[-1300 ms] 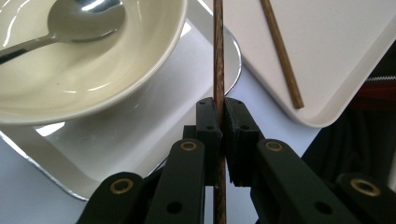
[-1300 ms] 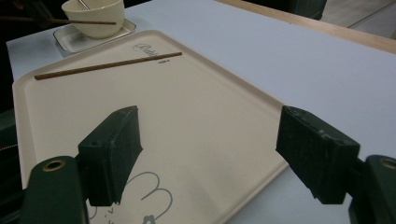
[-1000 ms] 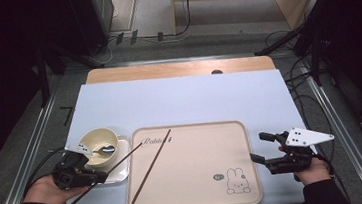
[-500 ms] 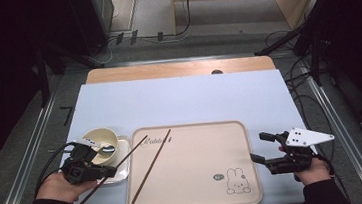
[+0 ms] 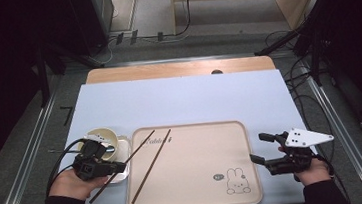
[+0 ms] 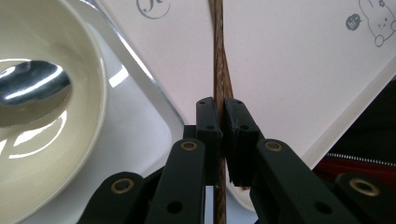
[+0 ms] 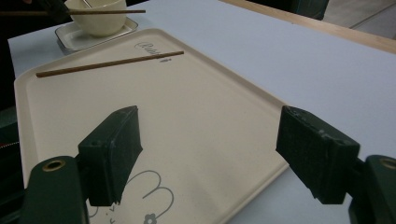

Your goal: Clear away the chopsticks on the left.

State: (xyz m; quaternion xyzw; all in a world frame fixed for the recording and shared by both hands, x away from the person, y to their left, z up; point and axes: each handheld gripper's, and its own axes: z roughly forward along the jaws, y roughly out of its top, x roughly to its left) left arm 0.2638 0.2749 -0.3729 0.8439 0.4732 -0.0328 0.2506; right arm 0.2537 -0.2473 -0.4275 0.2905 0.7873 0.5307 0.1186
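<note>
The thin dark-brown wooden chopstick (image 6: 222, 79) is pinched between the pads of the left gripper (image 5: 120, 165), whose jaws stand nearly closed on it; in the high view the stick slants from below the hand, over the small white square dish (image 5: 121, 175), up across the left rim of the beige plastic tray with a rabbit drawing (image 5: 198, 200). I judge it light, stiff and smooth, apt to swivel in a pinch; the grip sits toward the thicker end, which should steady it. Its twin, a second brown chopstick (image 5: 151, 166), lies flat on the tray. The left hand is low beside the cream bowl with a metal spoon (image 5: 103, 137); the right gripper (image 5: 259, 147) rests open and empty at the tray's right edge.
</note>
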